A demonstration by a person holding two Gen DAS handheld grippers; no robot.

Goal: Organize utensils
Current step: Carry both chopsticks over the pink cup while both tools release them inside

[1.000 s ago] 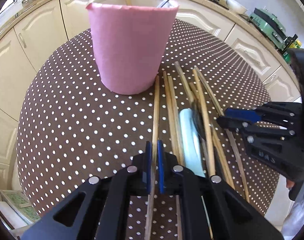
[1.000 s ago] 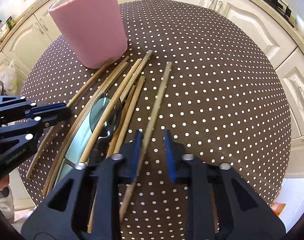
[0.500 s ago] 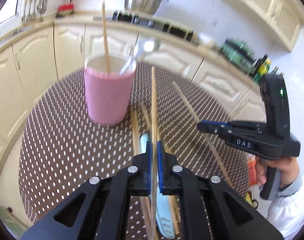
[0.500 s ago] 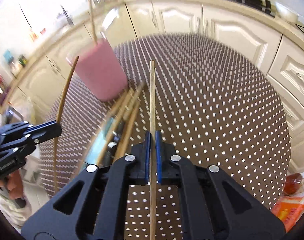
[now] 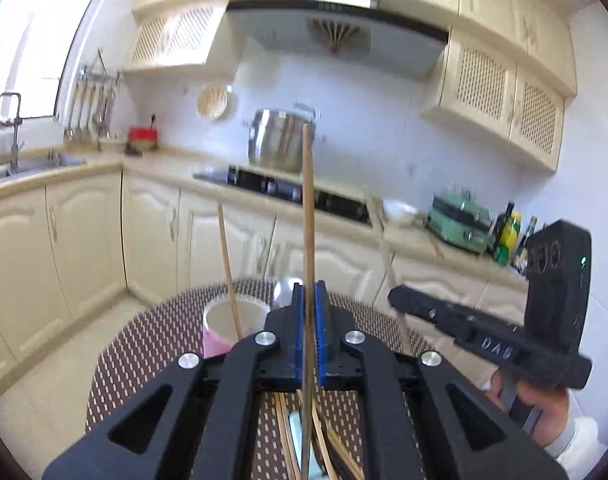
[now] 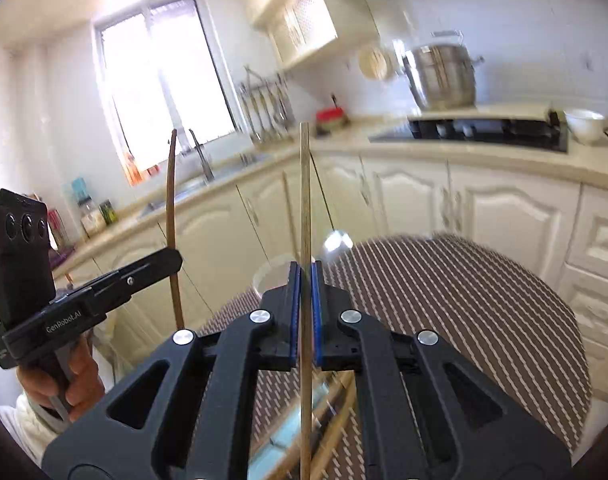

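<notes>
My left gripper (image 5: 308,292) is shut on a wooden chopstick (image 5: 307,208) that stands upright above the polka-dot table (image 5: 143,344). My right gripper (image 6: 304,272) is shut on another chopstick (image 6: 304,200), also upright. Each gripper shows in the other's view: the right gripper (image 5: 398,298) with its chopstick (image 5: 380,232), and the left gripper (image 6: 175,258) with its darker chopstick (image 6: 171,200). Just ahead and below stands the pink cup (image 5: 219,332), with a chopstick (image 5: 227,264) and a spoon (image 5: 283,290) in it. More chopsticks (image 5: 283,436) and a light blue utensil (image 6: 287,436) lie on the table beneath the grippers.
Cream cabinets ring the round table (image 6: 484,300). On the counter behind are a black stove (image 5: 279,190), a steel pot (image 5: 281,144), a sink with a tap (image 5: 11,136) and a green appliance (image 5: 460,220). A hand (image 5: 544,404) holds the right gripper's grip.
The right gripper closed on its chopstick. Both grippers rose off the table with their chopsticks and tilted up, so the views swung from the tabletop to the kitchen wall.
</notes>
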